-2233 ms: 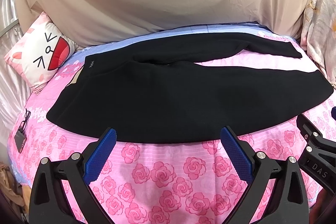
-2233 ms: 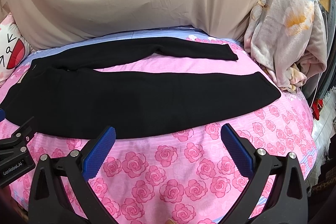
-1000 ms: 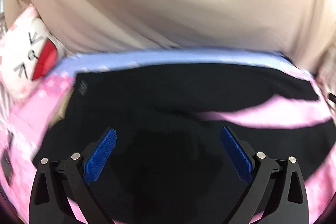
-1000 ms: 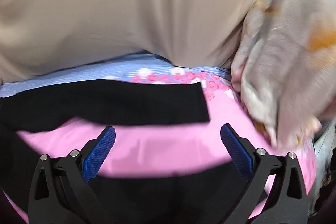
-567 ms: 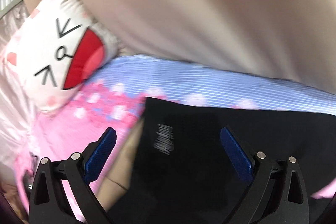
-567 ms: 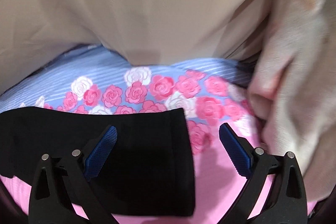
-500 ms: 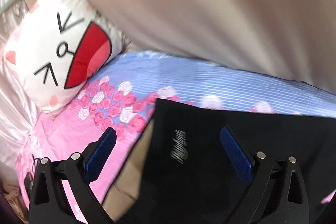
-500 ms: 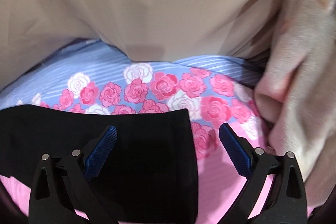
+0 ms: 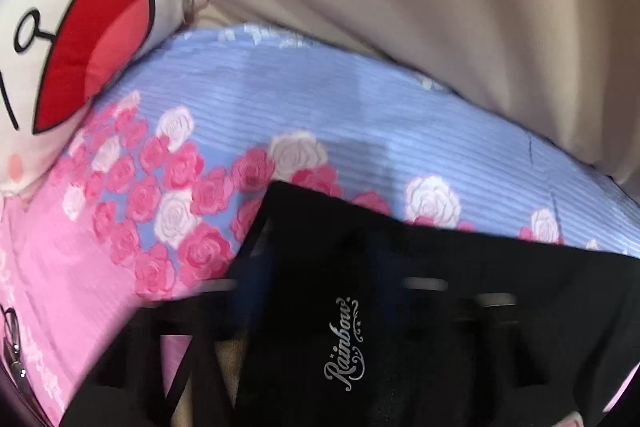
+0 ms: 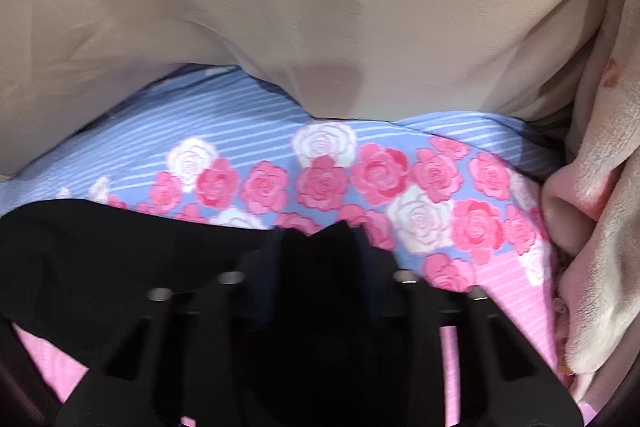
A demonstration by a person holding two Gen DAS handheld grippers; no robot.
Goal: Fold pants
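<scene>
Black pants lie on a pink and blue rose-print bedsheet [image 9: 360, 131]. In the left wrist view the waist corner [image 9: 304, 223] with a silver "Rainbow" logo [image 9: 344, 343] sits between the fingers of my left gripper [image 9: 318, 263]. The jaws are closing on it, and the blue pads are smeared by blur against the cloth. In the right wrist view the hem end of the far leg [image 10: 120, 247] is bunched into a small peak. My right gripper [image 10: 320, 279] is closing on it, and its pads press the cloth from both sides.
A white cartoon pillow [image 9: 60, 47] with a red mouth lies at the far left. A beige cover [image 10: 320, 7] rises along the far side of the bed. A pale fleece blanket [image 10: 600, 227] is heaped close to the right of the hem. A thin black cord [image 9: 10, 339] lies at the left edge.
Both grippers moved across the bed to the far edge of the pants, the left to the waist corner and the right to the leg hem. Their jaws went from wide open to narrowed around cloth.
</scene>
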